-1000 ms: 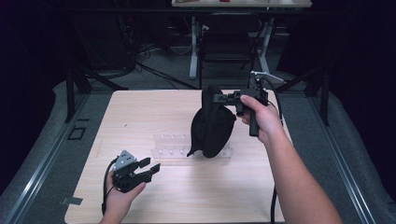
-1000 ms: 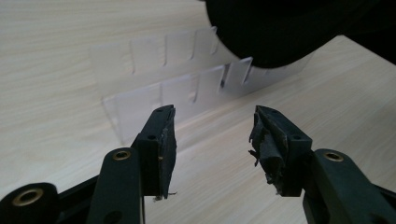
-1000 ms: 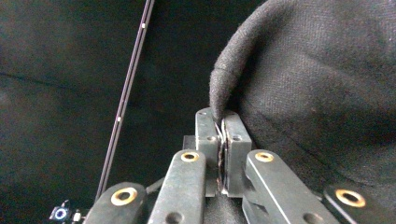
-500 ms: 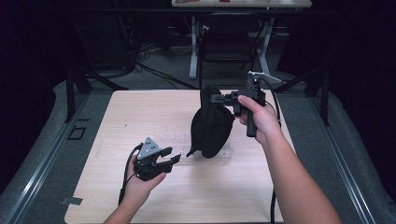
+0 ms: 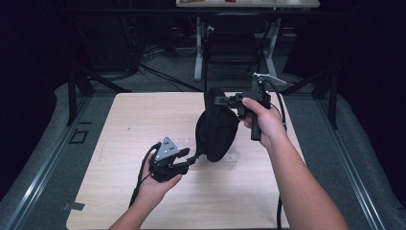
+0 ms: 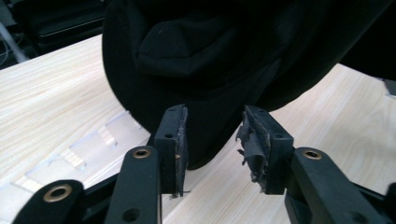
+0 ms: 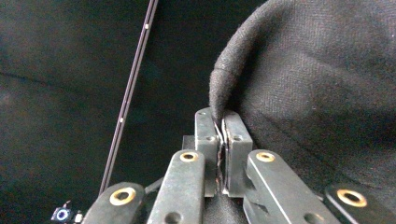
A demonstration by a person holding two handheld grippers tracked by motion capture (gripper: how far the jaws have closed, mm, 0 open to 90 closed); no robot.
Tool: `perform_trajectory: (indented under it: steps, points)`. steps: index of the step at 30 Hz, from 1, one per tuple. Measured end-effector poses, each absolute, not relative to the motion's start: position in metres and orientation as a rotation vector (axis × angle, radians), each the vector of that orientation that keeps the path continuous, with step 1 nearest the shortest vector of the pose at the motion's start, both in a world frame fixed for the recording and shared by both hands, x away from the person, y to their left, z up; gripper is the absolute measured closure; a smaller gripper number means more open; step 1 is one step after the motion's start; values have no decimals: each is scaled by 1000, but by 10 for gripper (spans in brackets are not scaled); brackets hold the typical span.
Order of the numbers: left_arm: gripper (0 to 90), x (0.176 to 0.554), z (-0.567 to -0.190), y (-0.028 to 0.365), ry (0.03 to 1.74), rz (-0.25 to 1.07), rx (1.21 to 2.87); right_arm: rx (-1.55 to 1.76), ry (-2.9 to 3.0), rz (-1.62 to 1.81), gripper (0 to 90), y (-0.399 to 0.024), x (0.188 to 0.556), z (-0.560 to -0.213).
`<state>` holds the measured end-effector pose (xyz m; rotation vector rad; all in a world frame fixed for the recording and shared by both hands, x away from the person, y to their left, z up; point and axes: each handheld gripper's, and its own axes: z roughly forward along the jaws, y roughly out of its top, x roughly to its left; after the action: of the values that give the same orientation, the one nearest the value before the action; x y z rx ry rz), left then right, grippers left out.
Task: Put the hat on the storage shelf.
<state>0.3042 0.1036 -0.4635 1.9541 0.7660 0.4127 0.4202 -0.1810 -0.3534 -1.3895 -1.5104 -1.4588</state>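
Since the earlier frames our left hand (image 5: 160, 179) has travelled from near the desk's front-left corner toward its middle, rising a little, and the jaws of the left gripper (image 5: 189, 160) have just been closing, though they remain apart with nothing pressed between them.

We begin with the desk (image 5: 119, 120), a pale wooden top whose left half lies bare. Over its middle, nearer the right edge, hangs the black cloth bag (image 5: 216, 132), drooping in a rounded teardrop so that its bottom sits close above, or perhaps just on, the wood; we cannot tell which. We hold it up that way, we judge, so its weight pulls it straight and its lower end is offered to the other hand. Under it lies a clear plastic tray (image 5: 184, 143), partly covered.

Our right hand (image 5: 261, 122) keeps the right gripper (image 5: 216, 100) level near the desk's far edge, jaws clamped together on the bag's top hem; the right gripper view shows that hem (image 7: 219, 100) nipped between the pads.

In the left gripper view the bag's lowest fold (image 6: 205, 135) hangs just beyond the two worn pads (image 6: 180, 135), framed by the gap. We read this as lining up to pinch the bottom.
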Motion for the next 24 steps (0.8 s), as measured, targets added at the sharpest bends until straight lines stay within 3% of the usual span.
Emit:
perform_trajectory:
  steps: [21,24]
  points:
    - [784,303,-465,85,717,486,2030,-1376,-1504,-1463,858,-176,420,-353]
    - [792,302,-465,86,715,503,2026,-1368,-1513,-1476,808,-177,418,-350]
